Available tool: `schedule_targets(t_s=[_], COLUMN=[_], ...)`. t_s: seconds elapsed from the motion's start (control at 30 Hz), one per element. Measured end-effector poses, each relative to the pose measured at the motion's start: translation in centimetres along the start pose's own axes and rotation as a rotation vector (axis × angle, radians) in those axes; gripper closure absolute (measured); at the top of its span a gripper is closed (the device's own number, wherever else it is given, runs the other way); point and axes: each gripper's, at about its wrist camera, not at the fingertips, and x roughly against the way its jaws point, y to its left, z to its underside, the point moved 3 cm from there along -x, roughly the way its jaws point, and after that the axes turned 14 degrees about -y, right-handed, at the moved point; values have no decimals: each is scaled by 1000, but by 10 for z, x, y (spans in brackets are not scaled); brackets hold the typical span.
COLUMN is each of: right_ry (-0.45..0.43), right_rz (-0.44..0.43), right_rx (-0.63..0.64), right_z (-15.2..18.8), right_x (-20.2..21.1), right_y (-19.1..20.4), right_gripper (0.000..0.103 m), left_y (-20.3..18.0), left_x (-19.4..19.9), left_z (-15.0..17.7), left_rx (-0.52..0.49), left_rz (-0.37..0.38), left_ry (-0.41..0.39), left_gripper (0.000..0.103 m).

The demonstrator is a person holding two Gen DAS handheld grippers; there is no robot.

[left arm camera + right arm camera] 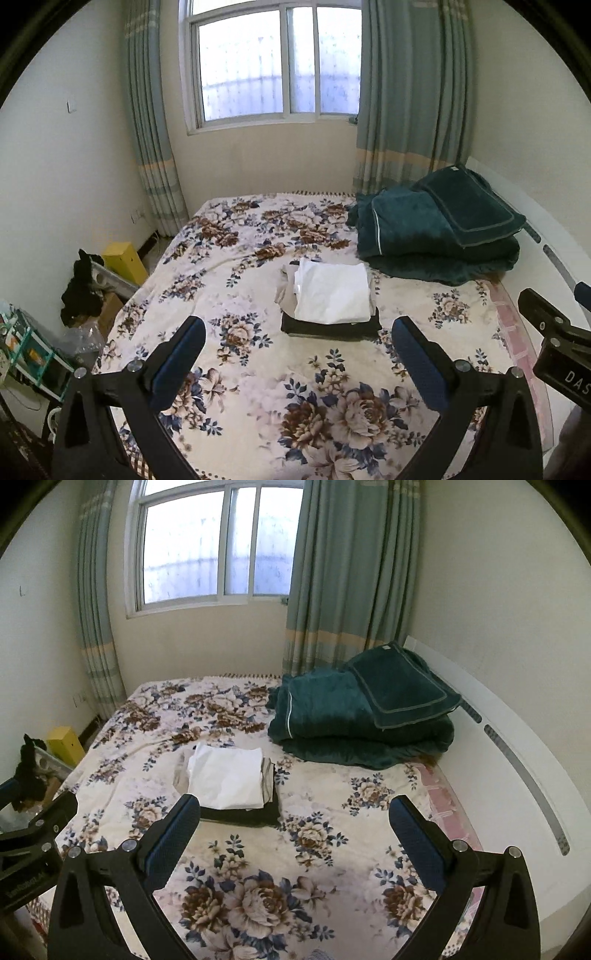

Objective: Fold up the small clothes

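A bed (258, 369) covered by a floral blanket (295, 867) fills most of both views, set against a wall with a window (273, 66) flanked by grey-green curtains (410, 92). A white headboard (517, 746) is seen along the right side of the bed. At the far right corner of the bed, a dark green quilt (424, 236) is piled, with a matching green pillow (402, 686) laid on top of it.

Near the middle of the bed a small stack of folded clothes (332, 299) is found: a white garment (225, 779) lies on top, a beige piece is partly seen under its left edge, and a dark folded garment (328, 328) forms the base. The stack rests flat on the blanket, well apart from the quilt.

On the floor to the left of the bed, a yellow box (123, 260) and a heap of black cloth (81, 284) are visible.

The left gripper (299, 343) is held above the near part of the bed, its jaws spread wide and nothing held between them. The right gripper (295, 821) is likewise held wide apart and empty, with the stack seen just beyond its left finger (177, 834). Neither gripper is seen touching the clothes.
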Motion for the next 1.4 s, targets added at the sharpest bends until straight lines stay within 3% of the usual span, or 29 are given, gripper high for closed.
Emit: schedule_targets(t_s=[0.5, 1.4], right_ry=[-37, -18], right_rz=[-27, -77], right_rx=[-15, 3], right_z=[-5, -12], right_x=[49, 35], right_y=[-12, -7], right_gripper=[0, 0], left_y=[-2, -1], left_x=[33, 44], left_z=[6, 8], left_rx=[13, 13], left_rz=[-9, -21], left_ry=[-22, -22], left_gripper=[0, 0])
